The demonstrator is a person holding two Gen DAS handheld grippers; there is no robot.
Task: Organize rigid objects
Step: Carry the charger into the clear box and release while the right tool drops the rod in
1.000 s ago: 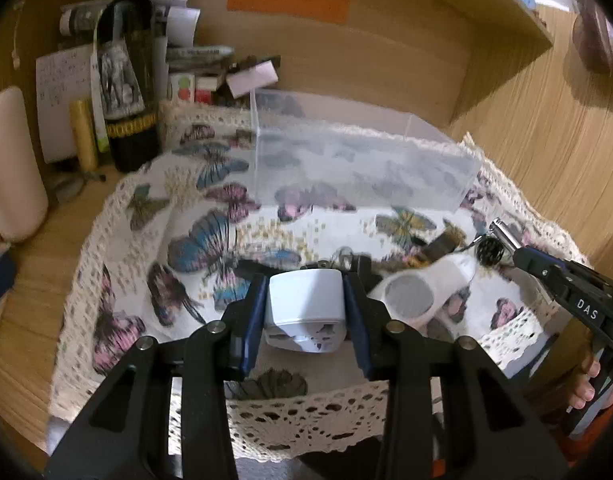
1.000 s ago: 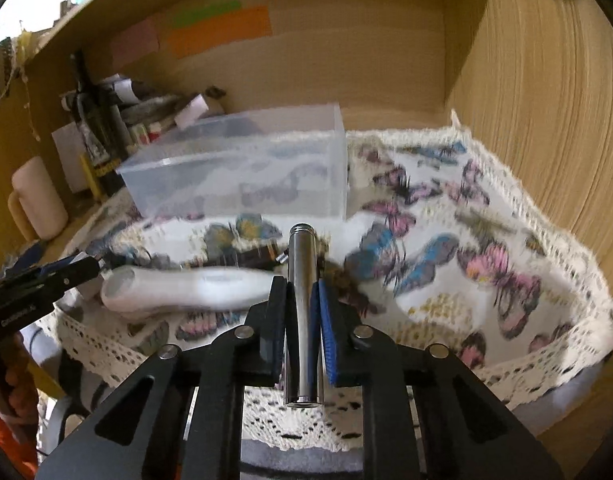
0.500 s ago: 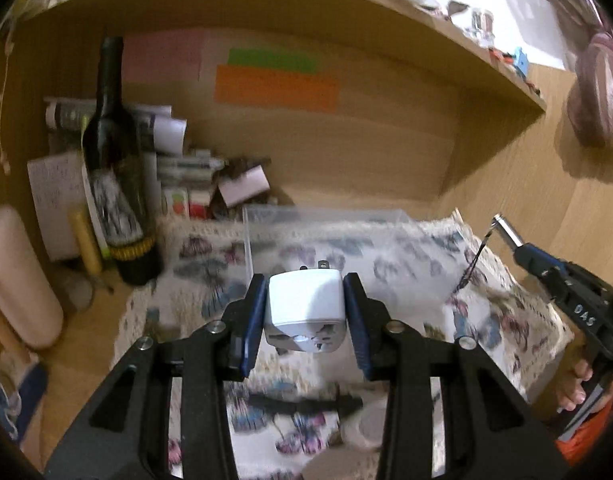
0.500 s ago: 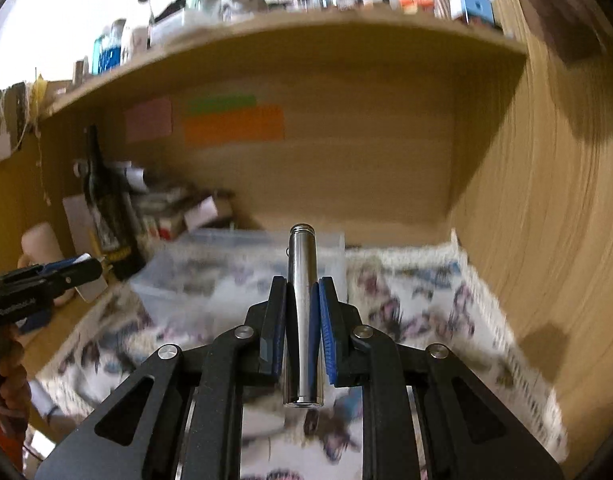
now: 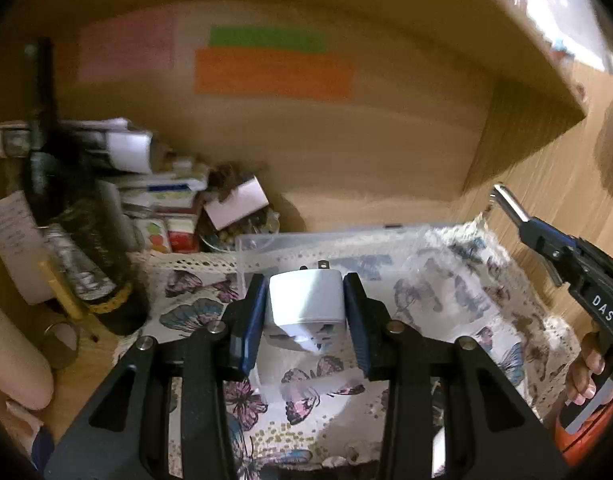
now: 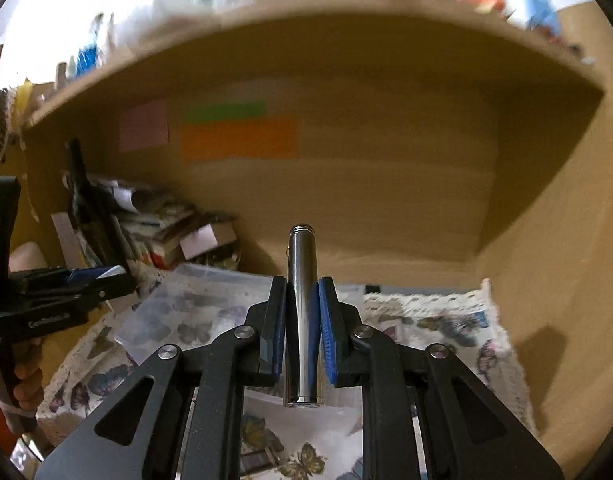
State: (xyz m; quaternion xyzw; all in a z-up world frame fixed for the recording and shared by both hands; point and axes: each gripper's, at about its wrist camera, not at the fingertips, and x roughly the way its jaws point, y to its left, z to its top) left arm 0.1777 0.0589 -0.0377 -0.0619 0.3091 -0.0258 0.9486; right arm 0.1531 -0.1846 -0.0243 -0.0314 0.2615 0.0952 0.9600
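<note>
My left gripper (image 5: 304,300) is shut on a white plug adapter (image 5: 304,296) and holds it in the air above the clear plastic box (image 5: 438,296). My right gripper (image 6: 302,312) is shut on a silver metal cylinder (image 6: 301,280) and holds it raised over the same box (image 6: 194,300). The right gripper also shows at the right of the left wrist view (image 5: 526,224), with the cylinder (image 5: 506,200) sticking out. The left gripper shows at the left of the right wrist view (image 6: 114,276).
The box stands on a butterfly-print cloth (image 5: 306,400) with lace edges on a wooden desk. A dark wine bottle (image 5: 66,208), papers and small boxes (image 5: 166,200) crowd the back left. A wooden shelf (image 6: 346,32) hangs overhead and a wooden wall (image 6: 566,280) stands to the right.
Both grippers have lifted their objects from the cloth and moved forward and up over the clear box. The views now look more toward the back wall.
</note>
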